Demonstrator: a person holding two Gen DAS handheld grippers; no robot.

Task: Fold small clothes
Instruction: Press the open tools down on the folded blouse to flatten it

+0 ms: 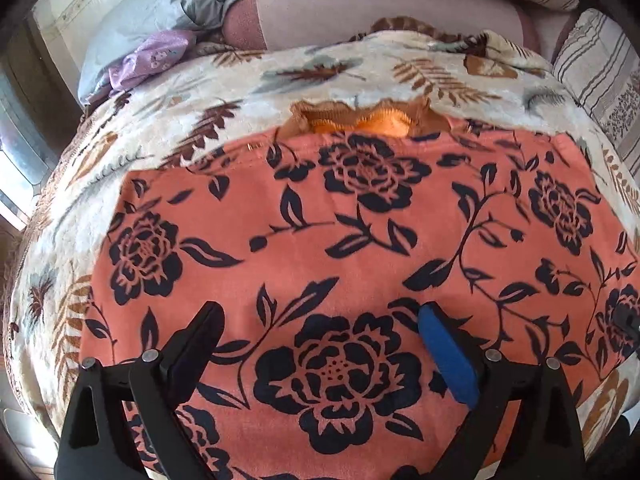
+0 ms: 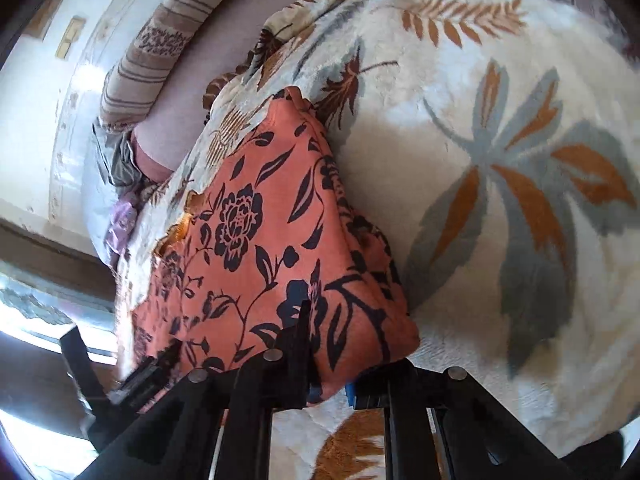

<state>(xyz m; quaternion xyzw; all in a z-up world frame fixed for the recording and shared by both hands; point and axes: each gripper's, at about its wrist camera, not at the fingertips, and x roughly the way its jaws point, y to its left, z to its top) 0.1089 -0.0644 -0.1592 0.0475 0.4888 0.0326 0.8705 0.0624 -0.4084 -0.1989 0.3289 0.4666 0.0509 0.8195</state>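
Right gripper: While your right gripper (image 2: 326,364) pinches the near corner of the orange floral garment (image 2: 256,248), its fingers drawn in on the cloth, keep the grip firm and lift just enough to free the layer from the blanket.
Left gripper: Your left gripper (image 1: 320,320) hangs with its fingers wide apart above the near middle of the garment, holding nothing; I judge it best used to pin the cloth flat while the right side travels.
Garment: It lies spread on the leaf-patterned blanket (image 2: 500,140), its right edge already doubled into a thick ridge, its gathered waistband (image 1: 360,118) at the far edge.
Doing the fold well: Carry the pinched corner across toward the left in one low arc, and lay the edges to match before you let go; the plush blanket will likely drag at the cloth, so don't slide it.
Beyond: A bundle of pale blue and lilac cloth (image 1: 160,52) lies at the far left, and striped cushions (image 1: 592,68) at the far right.
Hard to make out: The blue pad on the right gripper is nearly covered by cloth, so you cannot tell how many layers it holds. The garment's near hem is cut off behind the left gripper's fingers, and the kind of garment is uncertain.
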